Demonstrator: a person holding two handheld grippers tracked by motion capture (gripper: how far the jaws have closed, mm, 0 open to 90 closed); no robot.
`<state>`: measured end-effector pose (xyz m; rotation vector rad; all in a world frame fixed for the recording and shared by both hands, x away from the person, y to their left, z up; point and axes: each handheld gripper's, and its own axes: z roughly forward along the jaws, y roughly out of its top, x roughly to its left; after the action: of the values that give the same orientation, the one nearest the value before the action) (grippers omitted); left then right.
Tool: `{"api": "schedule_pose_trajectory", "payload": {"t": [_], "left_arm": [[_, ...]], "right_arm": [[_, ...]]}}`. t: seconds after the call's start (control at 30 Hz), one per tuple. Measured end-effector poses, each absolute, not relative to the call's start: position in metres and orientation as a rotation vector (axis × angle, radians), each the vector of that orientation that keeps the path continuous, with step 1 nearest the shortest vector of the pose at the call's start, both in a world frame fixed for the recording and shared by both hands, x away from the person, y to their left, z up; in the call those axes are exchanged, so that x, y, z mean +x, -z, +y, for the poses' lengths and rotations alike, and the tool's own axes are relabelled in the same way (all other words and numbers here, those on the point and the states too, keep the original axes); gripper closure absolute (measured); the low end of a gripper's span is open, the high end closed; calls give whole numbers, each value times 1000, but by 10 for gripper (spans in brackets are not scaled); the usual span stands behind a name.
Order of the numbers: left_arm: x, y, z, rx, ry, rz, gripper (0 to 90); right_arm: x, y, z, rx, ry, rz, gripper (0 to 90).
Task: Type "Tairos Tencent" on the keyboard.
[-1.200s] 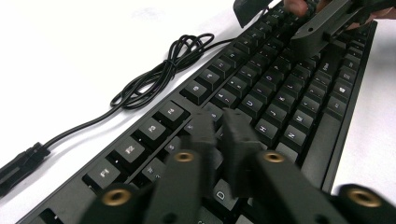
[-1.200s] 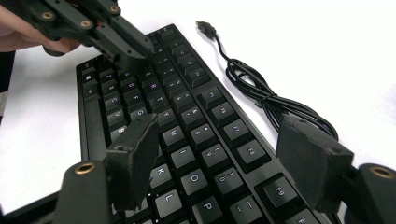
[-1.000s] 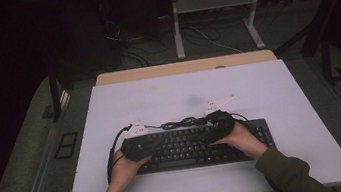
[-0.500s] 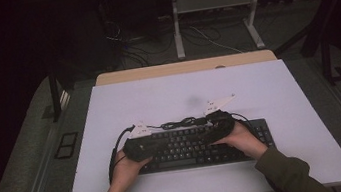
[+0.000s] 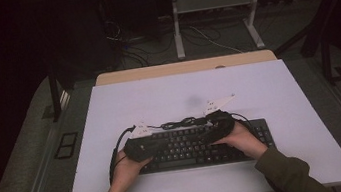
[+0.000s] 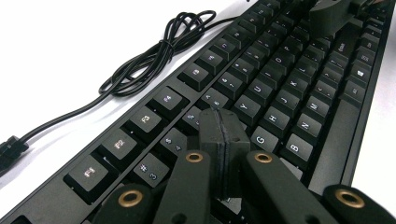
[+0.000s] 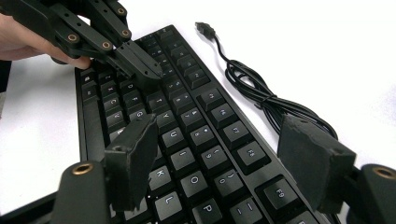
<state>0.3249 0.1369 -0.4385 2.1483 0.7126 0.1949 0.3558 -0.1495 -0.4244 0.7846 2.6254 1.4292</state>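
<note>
Scene: a person at a white counter (image 5: 279, 91) works a black keyboard (image 5: 193, 148) with 2 hand-held tongs, seen from above.
Keyboard: lies flat in the lower middle of the high view, near the counter's front edge, long side across the frame.
Left tongs (image 6: 223, 140): closed, the 2 pads pressed together with nothing between them; the tip sits low over the keys near the G and the number row in the lower centre of the left gripper view. Whether it touches a key I cannot tell.
Right tongs (image 7: 219, 158): open wide, holding nothing, hovering over the keys around U, I and O at the bottom of the right gripper view.
Step in hand: seemingly pressing keys with the closed left tip, as a fingertip would.
Next move: likely a small, straight push down on 1 key, without catching its neighbours.
Around: the keyboard's black cable (image 7: 261, 98) lies coiled on the counter just behind the keyboard, its plug (image 7: 203, 27) loose in the upper centre of the right gripper view.
In the way: nothing on the keys; the cable lies apart from both tongs.
</note>
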Motion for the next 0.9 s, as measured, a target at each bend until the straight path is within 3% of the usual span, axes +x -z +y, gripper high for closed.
{"api": "schedule_pose_trajectory", "payload": {"t": [0.9], "left_arm": [[324, 432, 141, 2116, -203, 704, 889]], "right_arm": [[356, 425, -150, 787, -1433, 2625, 281]]}}
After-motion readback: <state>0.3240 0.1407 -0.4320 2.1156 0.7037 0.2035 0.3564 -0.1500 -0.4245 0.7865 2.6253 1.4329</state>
